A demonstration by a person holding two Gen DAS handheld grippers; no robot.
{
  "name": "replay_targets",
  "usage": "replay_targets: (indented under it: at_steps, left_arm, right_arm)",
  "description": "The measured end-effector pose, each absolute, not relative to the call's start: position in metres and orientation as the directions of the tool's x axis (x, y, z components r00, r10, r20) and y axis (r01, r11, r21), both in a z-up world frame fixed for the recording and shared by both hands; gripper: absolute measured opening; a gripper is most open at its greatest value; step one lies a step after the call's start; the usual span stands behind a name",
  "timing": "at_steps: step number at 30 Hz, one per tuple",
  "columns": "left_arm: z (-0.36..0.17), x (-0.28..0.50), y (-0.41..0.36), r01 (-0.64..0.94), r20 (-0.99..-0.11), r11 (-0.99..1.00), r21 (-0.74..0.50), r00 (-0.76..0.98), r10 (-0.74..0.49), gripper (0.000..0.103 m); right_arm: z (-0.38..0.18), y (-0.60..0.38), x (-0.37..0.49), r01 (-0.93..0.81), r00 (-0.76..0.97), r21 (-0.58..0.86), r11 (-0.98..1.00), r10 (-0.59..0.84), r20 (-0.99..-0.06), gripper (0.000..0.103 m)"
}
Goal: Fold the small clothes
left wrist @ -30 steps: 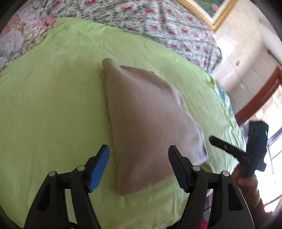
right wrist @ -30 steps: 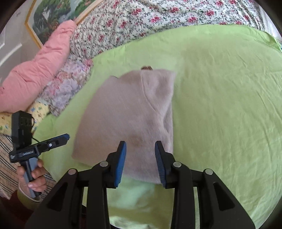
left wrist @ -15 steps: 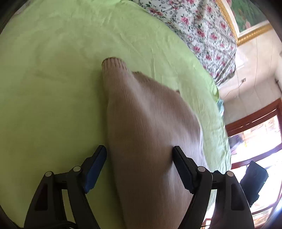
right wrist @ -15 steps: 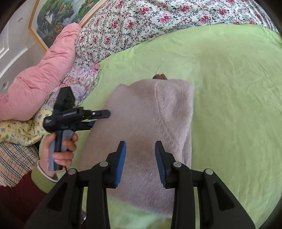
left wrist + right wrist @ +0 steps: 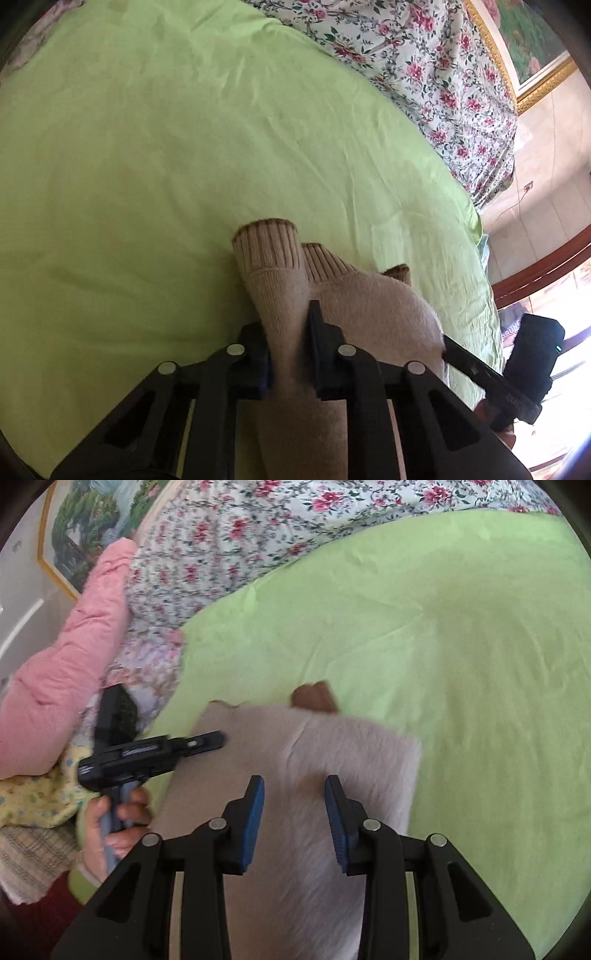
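Left tongs [image 5: 288,347] just clenched on sweater [image 5: 280,295] sleeve | right tongs [image 5: 294,812] released above it | sweater on green bed [image 5: 147,147], 6 o'clock | we can fold now

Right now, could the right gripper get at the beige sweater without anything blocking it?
Probably yes. The right gripper hangs open directly over the sweater, nothing between. The left gripper, just closed on a sleeve fold, sits off to the side.
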State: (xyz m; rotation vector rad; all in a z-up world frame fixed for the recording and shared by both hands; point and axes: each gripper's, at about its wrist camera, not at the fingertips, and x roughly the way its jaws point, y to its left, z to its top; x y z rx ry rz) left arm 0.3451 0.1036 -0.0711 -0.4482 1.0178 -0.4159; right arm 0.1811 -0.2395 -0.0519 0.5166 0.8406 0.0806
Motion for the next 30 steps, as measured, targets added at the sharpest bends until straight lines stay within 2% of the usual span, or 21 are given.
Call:
replay_targets:
  at_steps: [2, 5, 8, 14, 18, 26, 30]
  left_arm:
    - [-0.073, 0.347, 0.104, 0.119, -0.710, 0.833, -0.540, 0.468, -0.527, 0.014]
    - [-0.070, 0.348, 0.104, 0.113, -0.712, 0.841, -0.530, 0.479, -0.513, 0.015]
    - [-0.059, 0.349, 0.113, 0.082, -0.719, 0.864, -0.496, 0.519, -0.462, 0.014]
    - [-0.040, 0.331, 0.128, 0.042, -0.729, 0.886, -0.461, 0.552, -0.405, 0.015]
    - [-0.021, 0.293, 0.138, 0.047, -0.694, 0.871, -0.489, 0.585, -0.420, 0.020]
    - [-0.007, 0.183, 0.115, 0.149, -0.655, 0.860, -0.489, 0.589, -0.474, 0.021]
    - [-0.013, 0.131, 0.100, 0.191, -0.667, 0.882, -0.431, 0.591, -0.454, 0.021]
  right_arm:
    - [-0.063, -0.252, 0.185, 0.197, 0.671, 0.477, 0.856, 0.237, -0.703, 0.035]
    - [-0.069, -0.262, 0.182, 0.207, 0.686, 0.548, 0.811, 0.279, -0.672, 0.035]
    - [-0.056, -0.259, 0.167, 0.214, 0.700, 0.525, 0.824, 0.245, -0.670, 0.035]
    - [-0.025, -0.245, 0.128, 0.169, 0.741, 0.557, 0.813, 0.268, -0.616, 0.035]
    - [-0.014, -0.224, 0.102, 0.126, 0.742, 0.559, 0.820, 0.296, -0.601, 0.036]
    - [-0.027, -0.185, 0.048, 0.097, 0.694, 0.503, 0.859, 0.304, -0.653, 0.036]
    - [-0.033, -0.182, 0.026, 0.120, 0.681, 0.503, 0.856, 0.298, -0.669, 0.036]
